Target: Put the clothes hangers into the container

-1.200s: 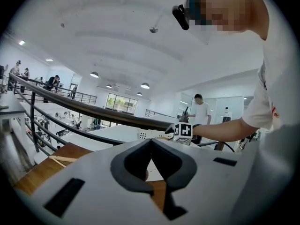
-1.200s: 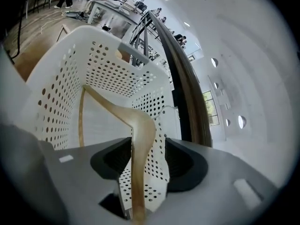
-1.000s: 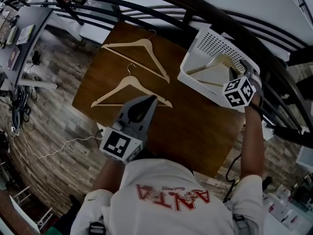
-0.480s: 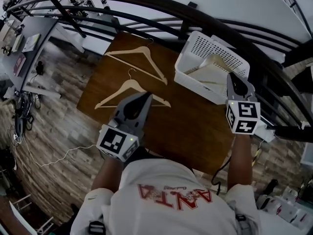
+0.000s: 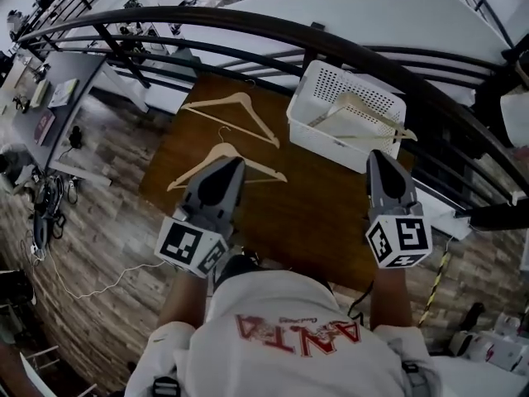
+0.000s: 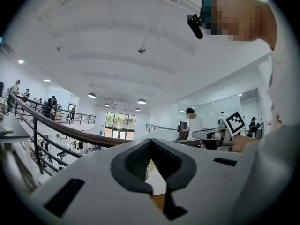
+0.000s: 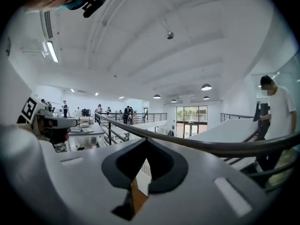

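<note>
Brown wood table (image 5: 318,201) fills the middle of the head view, w/ a dark curved rail (image 5: 248,25) just past its far edge. At far right on it sits a white perforated basket (image 5: 326,143). One pale hanger (image 5: 364,108) already lies inside, one arm poking out over the right rim. Two more are outside the basket, on the table's left half. The far hanger (image 5: 240,98) lies near the far-left corner. The near hanger (image 5: 192,170) is just nearer than it, hook pointing far, apart from the first.

Left gripper (image 5: 234,164) is held up at near left, nose pointing far. From the head view its tip overlaps the near hanger's right arm (whether it touches can't be judged there). In the left gripper view its claw (image 6: 151,146) is pressed together w/ nothing pinched, only a sliver of table and basket showing past the tips.

Right gripper (image 5: 378,155) is at near right, nose aimed toward the basket's near-right corner but clear of it. Its jaws have just been closing and now meet. The right gripper view shows that claw (image 7: 143,146) pressed together and empty, basket wall and table seen beyond. Both grippers are well apart, approx. level w/ each other.
</note>
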Tool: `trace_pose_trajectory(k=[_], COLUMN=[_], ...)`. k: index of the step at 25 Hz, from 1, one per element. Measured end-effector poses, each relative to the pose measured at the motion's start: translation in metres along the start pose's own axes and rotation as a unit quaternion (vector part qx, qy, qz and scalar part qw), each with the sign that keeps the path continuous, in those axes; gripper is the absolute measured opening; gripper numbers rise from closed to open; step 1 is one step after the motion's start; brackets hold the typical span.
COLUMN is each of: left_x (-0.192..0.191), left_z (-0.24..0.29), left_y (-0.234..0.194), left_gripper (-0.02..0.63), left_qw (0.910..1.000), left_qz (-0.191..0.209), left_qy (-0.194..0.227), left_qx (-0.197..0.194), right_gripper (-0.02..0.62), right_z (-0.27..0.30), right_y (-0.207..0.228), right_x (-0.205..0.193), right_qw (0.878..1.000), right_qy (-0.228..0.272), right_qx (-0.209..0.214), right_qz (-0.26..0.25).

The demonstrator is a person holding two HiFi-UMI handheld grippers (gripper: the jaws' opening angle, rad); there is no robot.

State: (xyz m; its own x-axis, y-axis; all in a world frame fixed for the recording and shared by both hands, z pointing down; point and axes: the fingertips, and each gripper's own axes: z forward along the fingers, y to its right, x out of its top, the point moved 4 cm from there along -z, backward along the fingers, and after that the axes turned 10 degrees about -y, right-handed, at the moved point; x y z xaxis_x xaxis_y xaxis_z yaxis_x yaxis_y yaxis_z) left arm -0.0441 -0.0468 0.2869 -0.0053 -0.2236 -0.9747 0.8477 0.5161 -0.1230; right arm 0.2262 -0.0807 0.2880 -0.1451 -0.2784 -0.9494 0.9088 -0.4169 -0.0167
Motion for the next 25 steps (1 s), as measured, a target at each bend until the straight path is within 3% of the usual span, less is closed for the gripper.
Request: trace_pose_trajectory(k=[6, 18, 23, 24, 25], left_x=[0.001, -0.004, -0.018, -0.022, -0.026], left_z=[-0.013, -0.035, -0.047, -0.052, -0.059], left_y=[0.009, 0.011, -0.002, -0.009, -0.018], left_gripper=[0.008, 0.008, 0.008, 0.008, 0.008], left_qw=[0.9996, 0.9991, 0.9972, 0.9965, 0.9957], left_qz=[0.018, 0.004, -0.01, -0.015, -0.02], left_qy=[0.006, 0.018, 0.008, 0.006, 0.005], left_qx=[0.022, 0.039, 0.073, 0.082, 0.09], right_gripper=[0.002, 0.002, 0.005, 0.018, 0.075], right_z=[-0.016, -0.017, 0.01, 0.02, 0.031], right_y=[-0.009, -0.021, -0.037, -0.047, -0.059], right_x=[-0.007, -0.012, -0.022, -0.025, -0.029], right_qw=[1.0, 0.999, 0.995, 0.992, 0.988], right_qy=[0.003, -0.012, -0.059, -0.076, -0.094], right_qx=[0.015, 0.038, 0.064, 0.077, 0.093], right_qz=[0.003, -0.008, -0.049, -0.062, -0.075])
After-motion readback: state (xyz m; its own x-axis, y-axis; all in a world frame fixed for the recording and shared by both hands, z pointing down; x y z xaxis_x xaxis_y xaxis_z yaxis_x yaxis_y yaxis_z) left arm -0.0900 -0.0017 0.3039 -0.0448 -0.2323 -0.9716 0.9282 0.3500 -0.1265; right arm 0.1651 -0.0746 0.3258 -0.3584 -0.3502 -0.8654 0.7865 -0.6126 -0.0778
